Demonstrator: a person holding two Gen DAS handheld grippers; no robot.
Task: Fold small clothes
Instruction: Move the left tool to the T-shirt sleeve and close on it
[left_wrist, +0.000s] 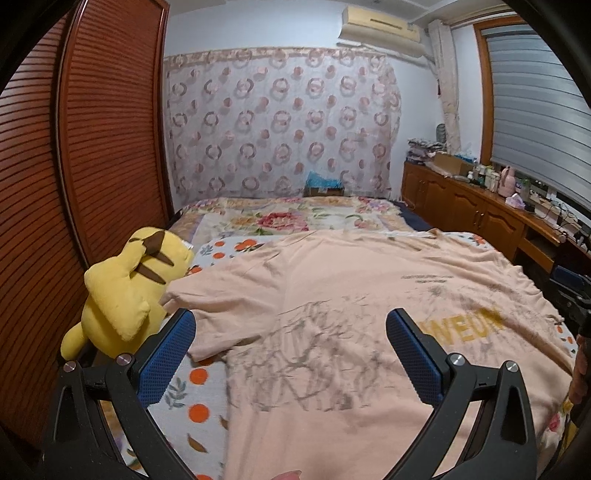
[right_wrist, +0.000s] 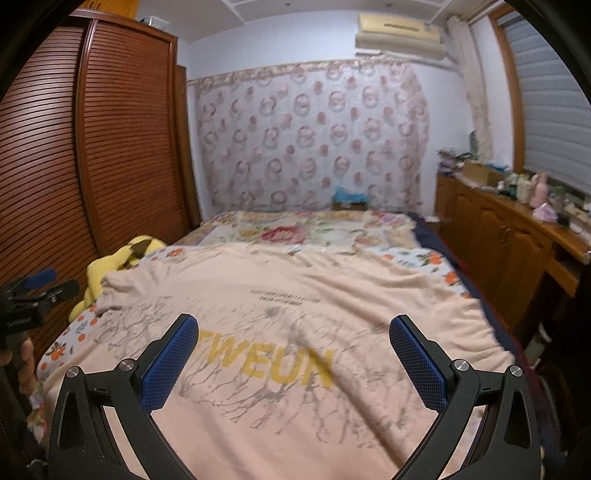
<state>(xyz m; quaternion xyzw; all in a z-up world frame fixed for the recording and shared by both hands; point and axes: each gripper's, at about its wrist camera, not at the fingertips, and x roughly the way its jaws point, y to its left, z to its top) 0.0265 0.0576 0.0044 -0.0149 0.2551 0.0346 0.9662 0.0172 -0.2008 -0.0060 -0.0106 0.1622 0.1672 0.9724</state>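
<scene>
A peach T-shirt (left_wrist: 351, 295) printed with grey branches and yellow lettering lies spread flat on the bed (left_wrist: 207, 387), over a sheet patterned with oranges, as I hold both grippers above its near edge. My left gripper (left_wrist: 291, 332) hangs with its blue-padded fingers wide apart and empty, beside a yellow Pikachu plush (left_wrist: 129, 291) at the bed's left side. My right gripper (right_wrist: 293, 336) is likewise spread and holds nothing, over the lettering.

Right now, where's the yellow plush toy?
The plush sits at the bed's left edge, beside the wardrobe, touching the shirt's left sleeve; the left view shows it best.
</scene>
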